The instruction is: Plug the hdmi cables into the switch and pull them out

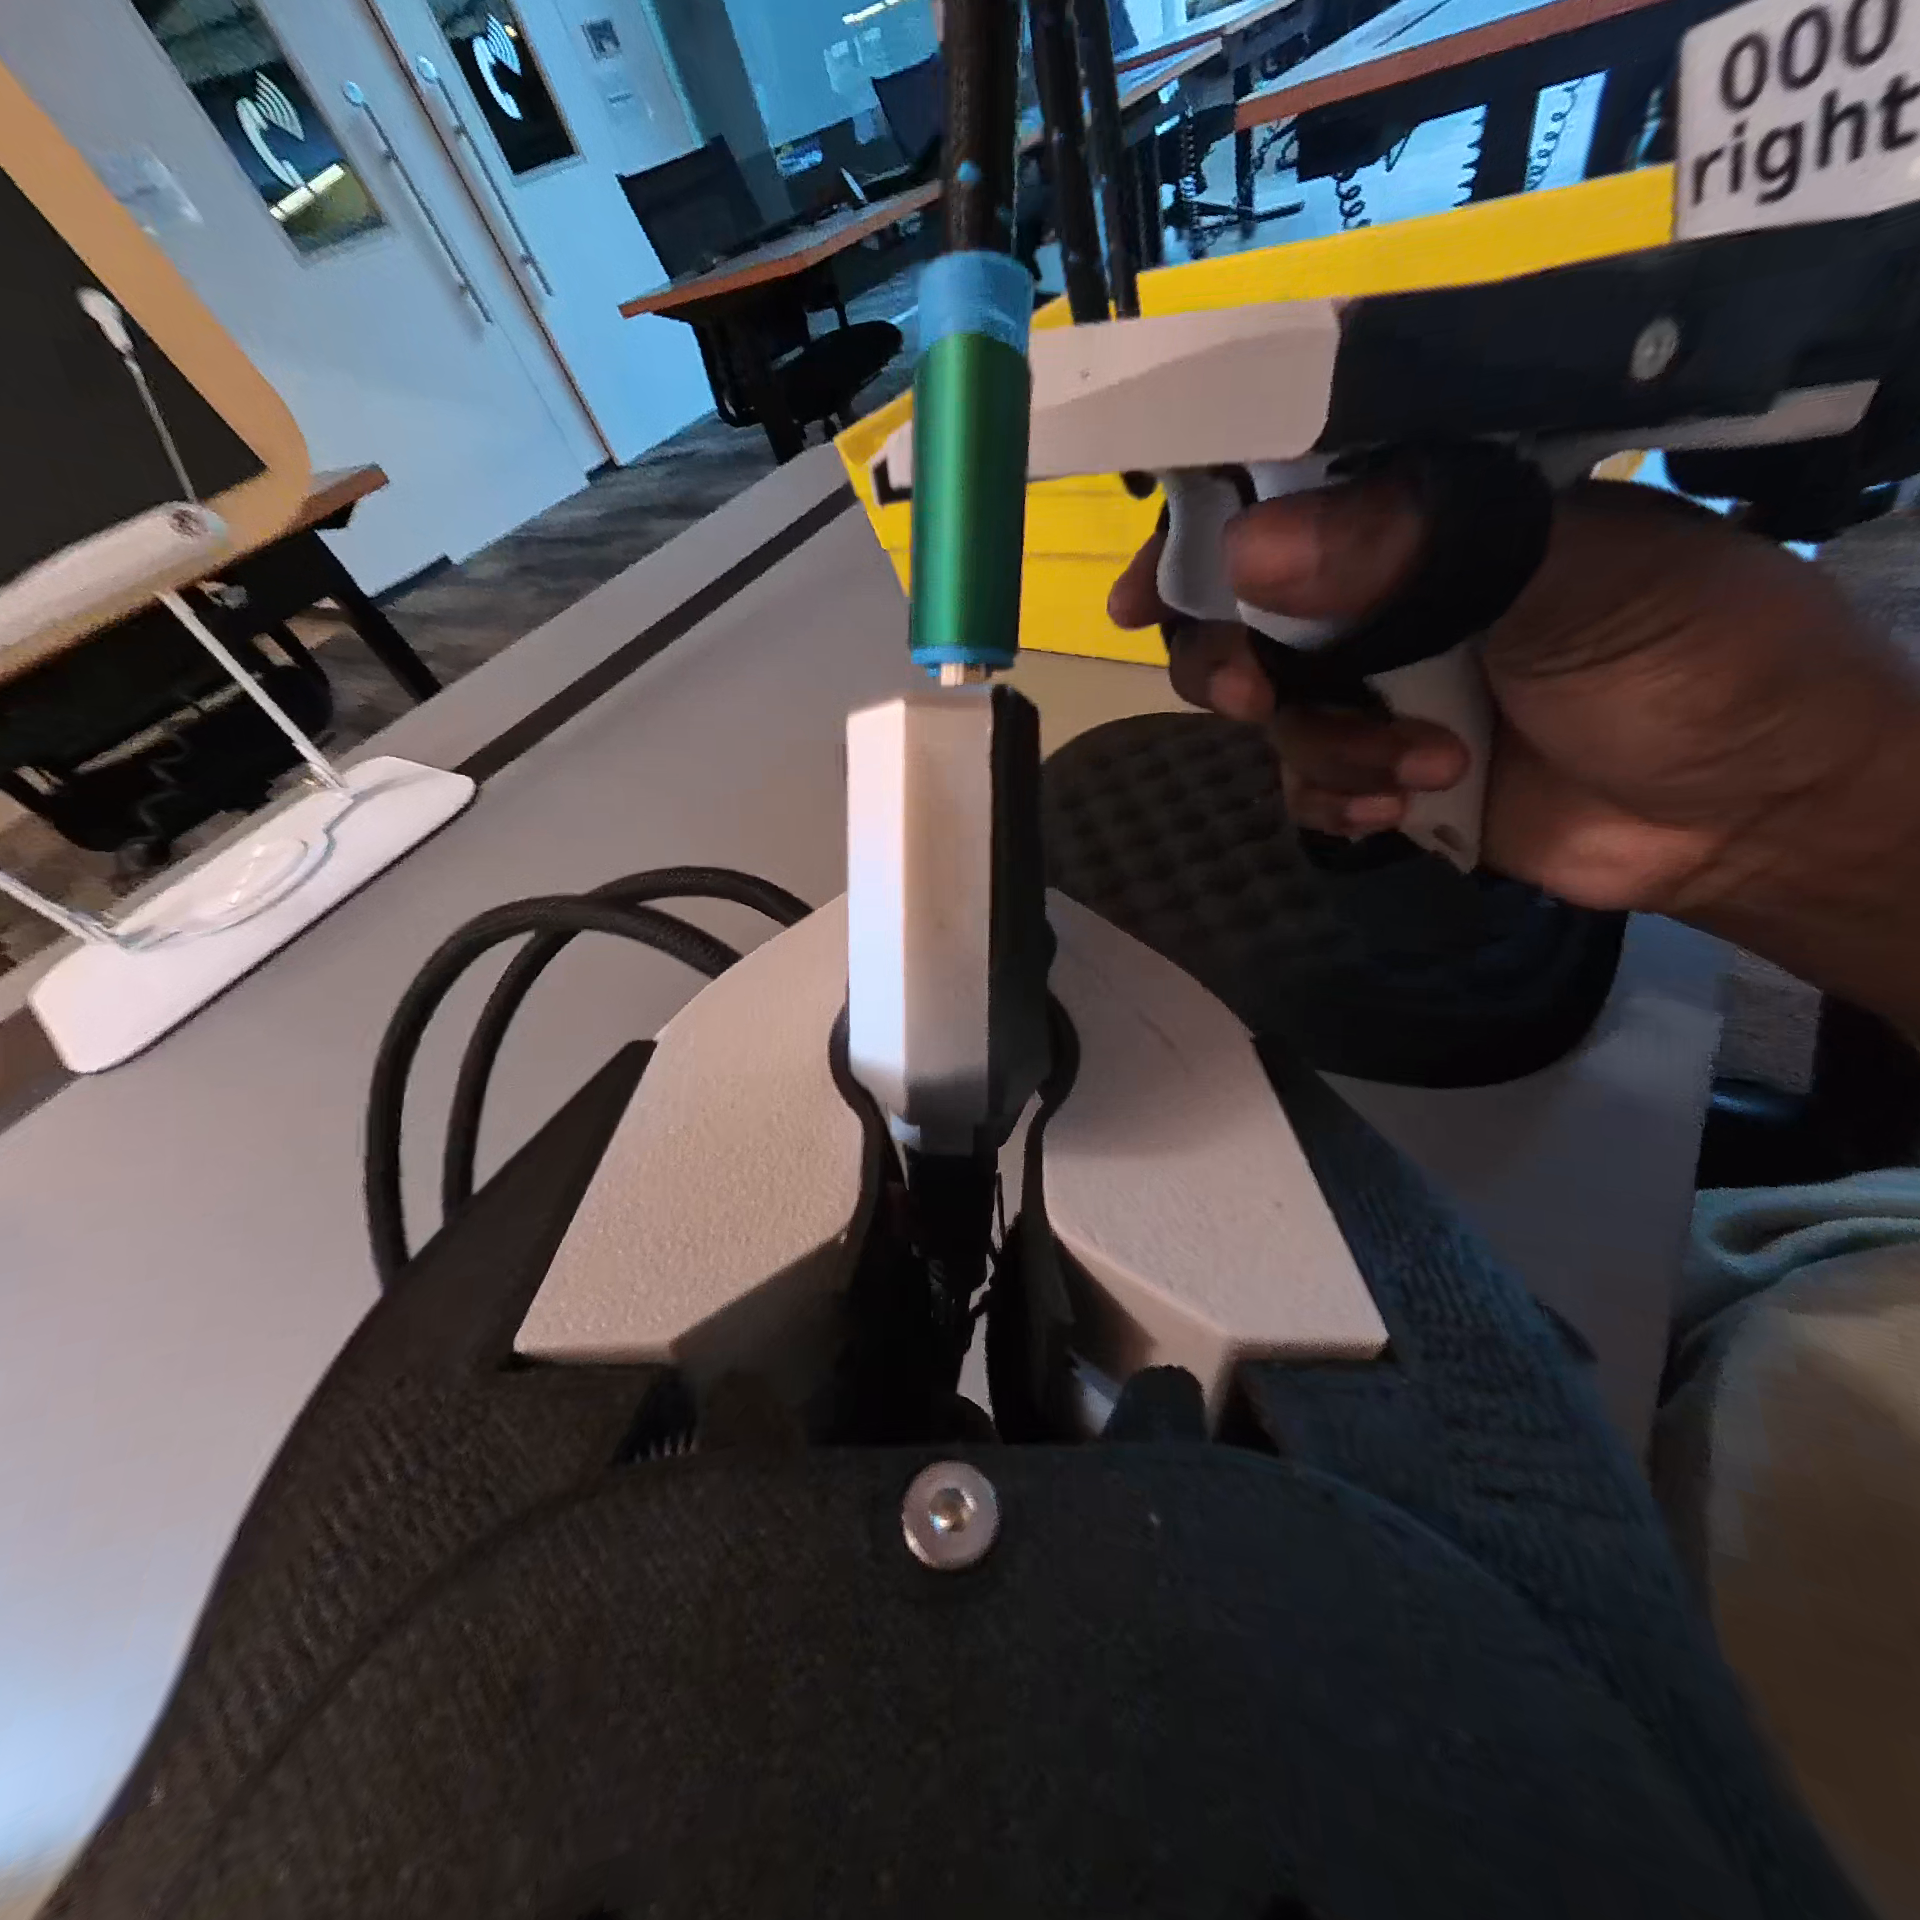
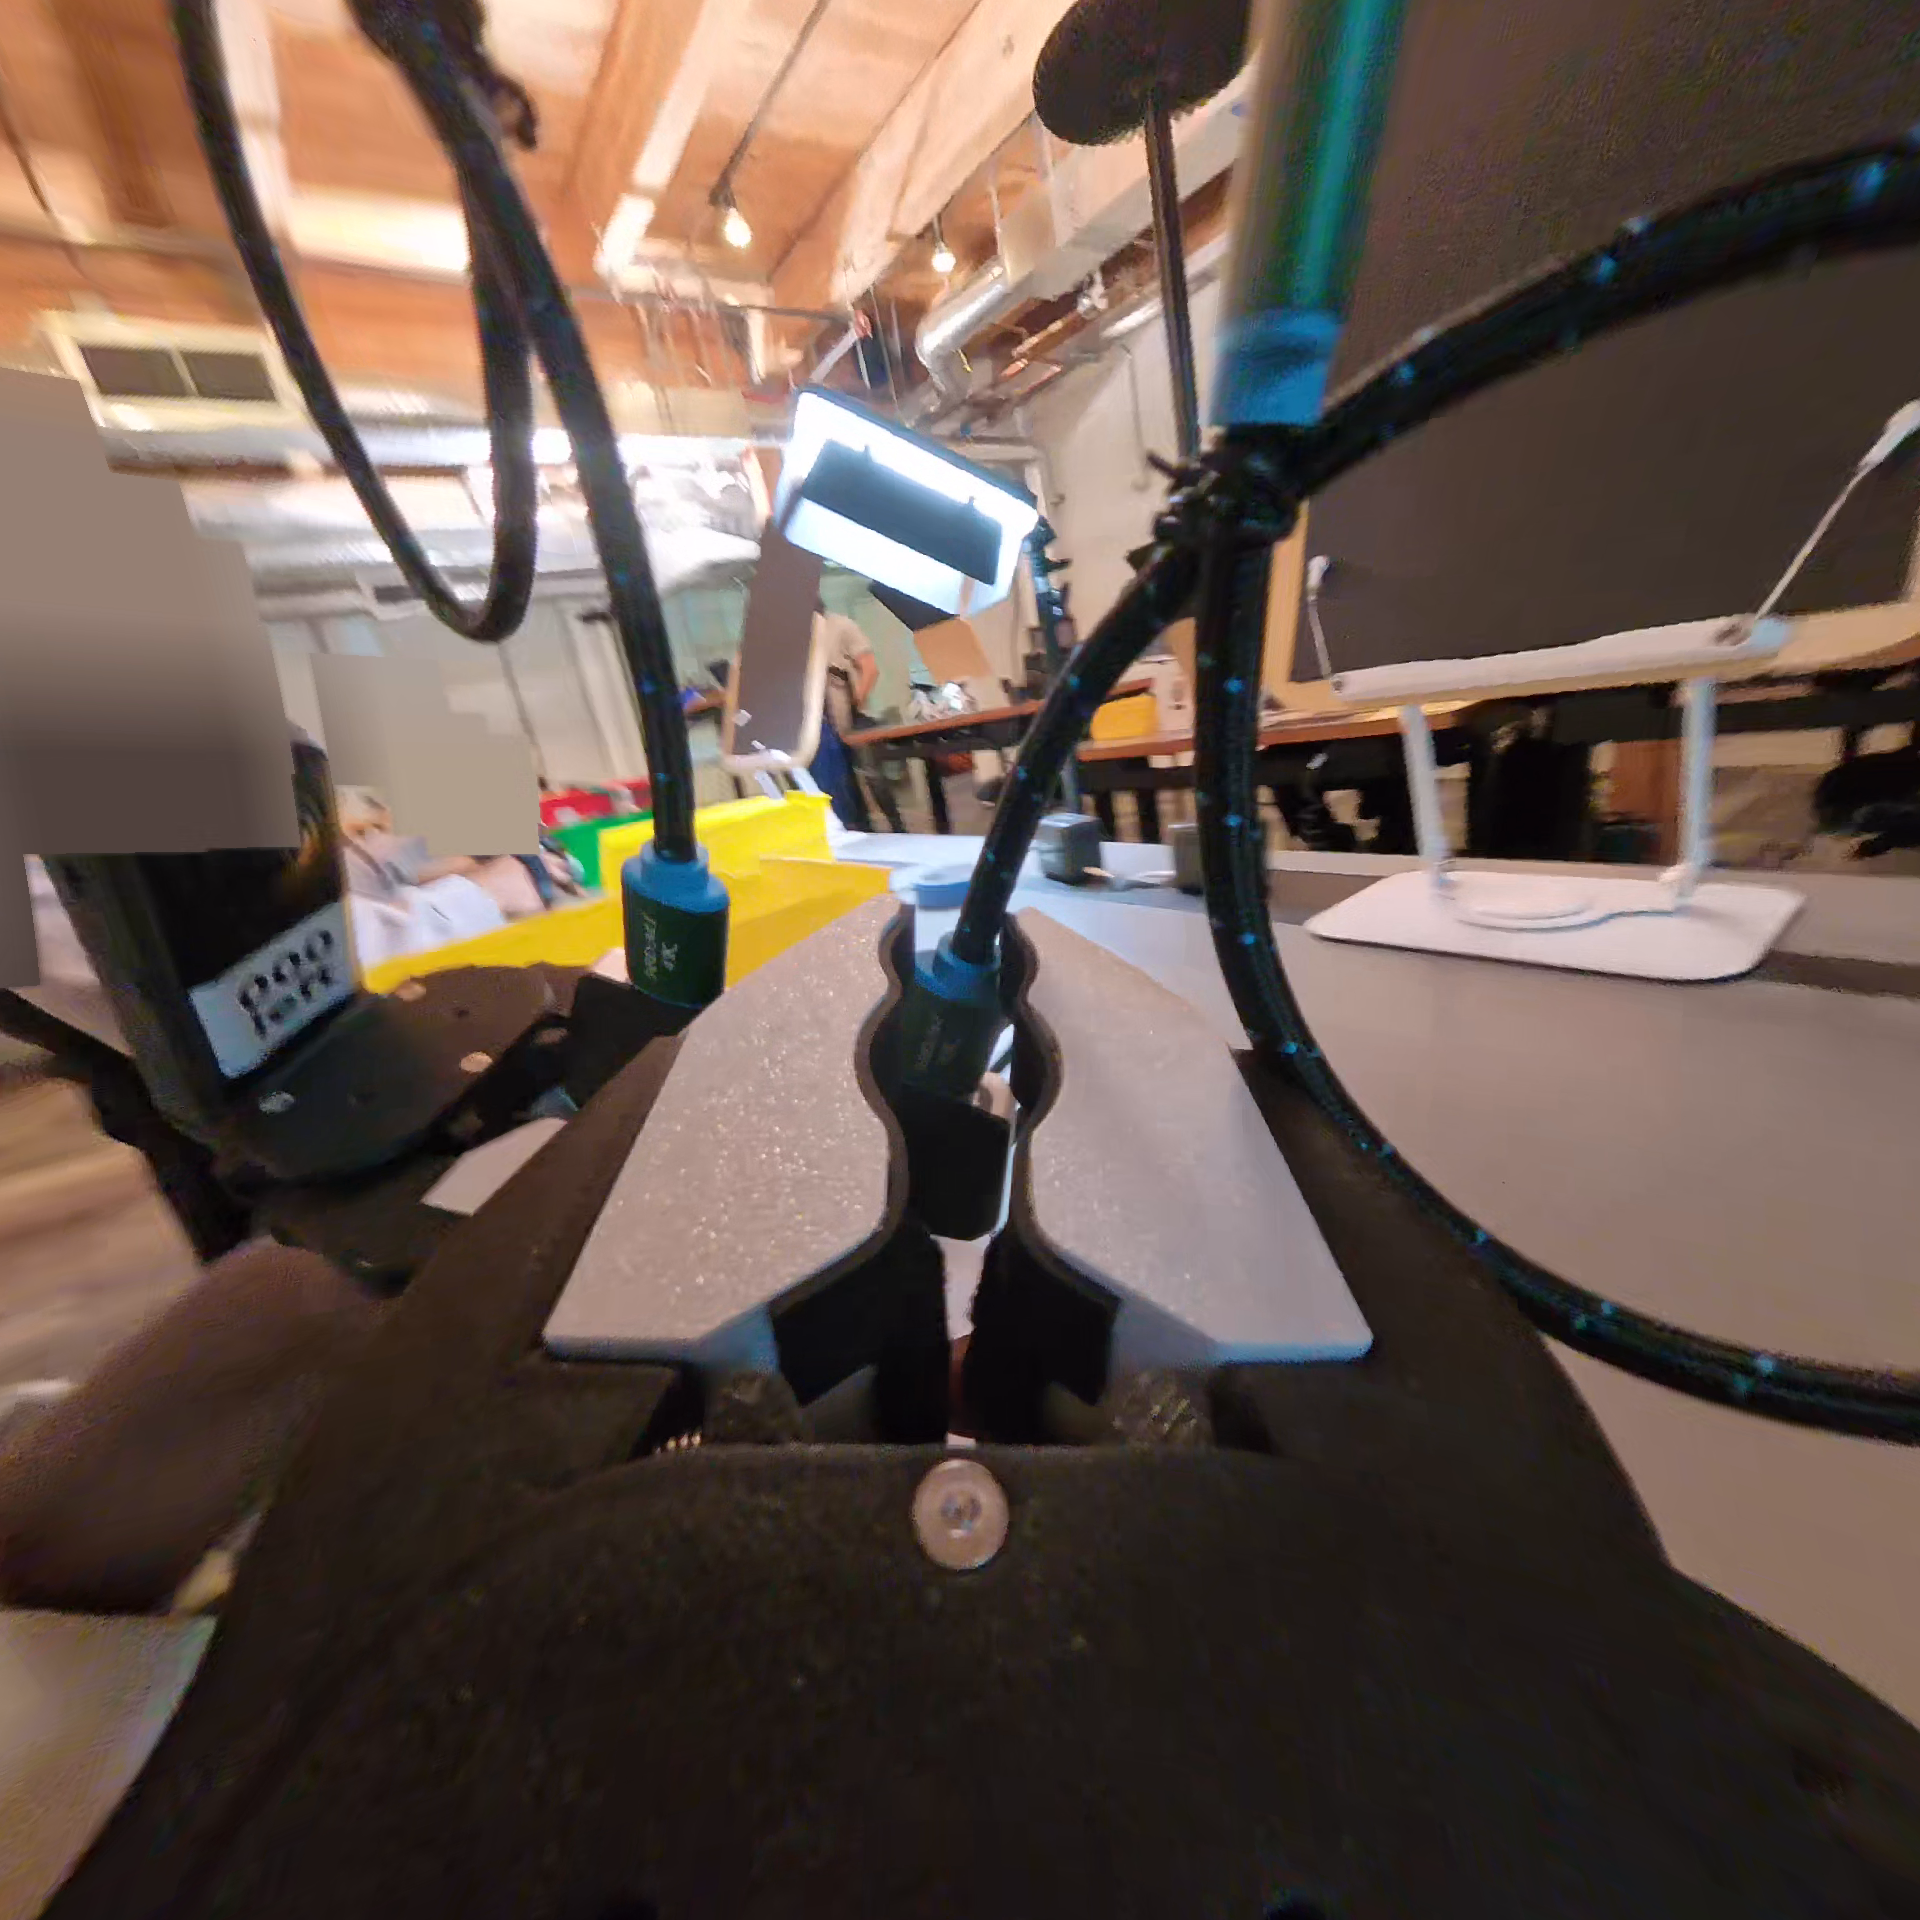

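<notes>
In the left wrist view my left gripper (image 1: 945,935) is shut on the white and black switch (image 1: 914,883), which stands on edge between the fingers. A green HDMI plug (image 1: 966,488) with blue collars hangs straight above it, its metal tip at the switch's top edge. A white finger (image 1: 1164,395) of the right gripper, held by a hand (image 1: 1558,707), clamps that plug from the right. In the right wrist view my right gripper (image 2: 956,925) is shut on the green plug (image 2: 945,1029). A second green plug (image 2: 673,940) stands at the left, beside the left gripper (image 2: 312,1039).
Black braided cables (image 2: 1236,831) loop around and over the grippers, and more lie on the grey table (image 1: 416,1039). A yellow bin (image 1: 1081,561) stands behind. A monitor on a white stand (image 1: 260,883) is to the left. A dark textured round object (image 1: 1299,883) lies at the right.
</notes>
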